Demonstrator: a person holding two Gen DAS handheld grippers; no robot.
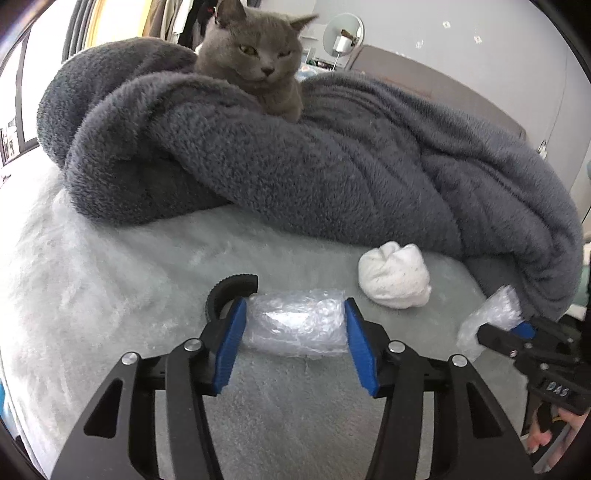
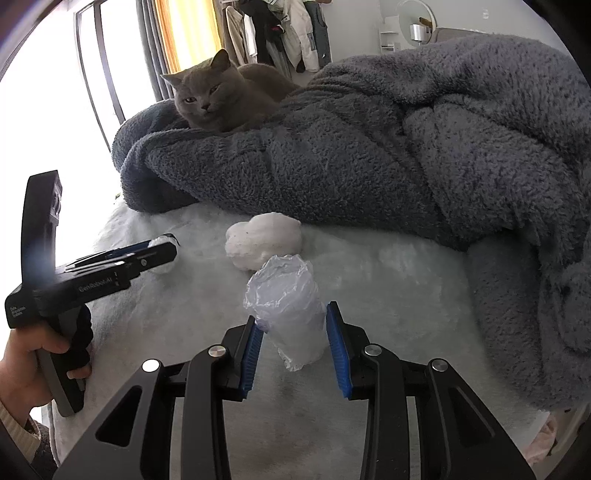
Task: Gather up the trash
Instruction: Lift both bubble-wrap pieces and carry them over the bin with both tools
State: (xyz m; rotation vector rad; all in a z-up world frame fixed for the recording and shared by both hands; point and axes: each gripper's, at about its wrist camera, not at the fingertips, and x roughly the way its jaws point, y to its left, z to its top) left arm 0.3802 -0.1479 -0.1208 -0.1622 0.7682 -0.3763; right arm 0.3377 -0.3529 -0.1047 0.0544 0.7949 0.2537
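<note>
Trash lies on a pale bedcover [image 1: 110, 280]: the left gripper [image 1: 295, 325] has its blue pads against both ends of a bubble wrap roll [image 1: 295, 325], and the right gripper [image 2: 295, 336] is clamped on a crumpled plastic wad [image 2: 284, 295]. Both pieces look gripped; no bin is visible, so dropping them off remains, and a white bundle [image 1: 393, 275] sits untouched near a cat [image 1: 255, 55]

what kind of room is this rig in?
Most likely a bedroom: a bed with a pale fluffy cover, a rumpled grey blanket with a cat lying on it, and clothes hanging on a rack by the window.
</note>
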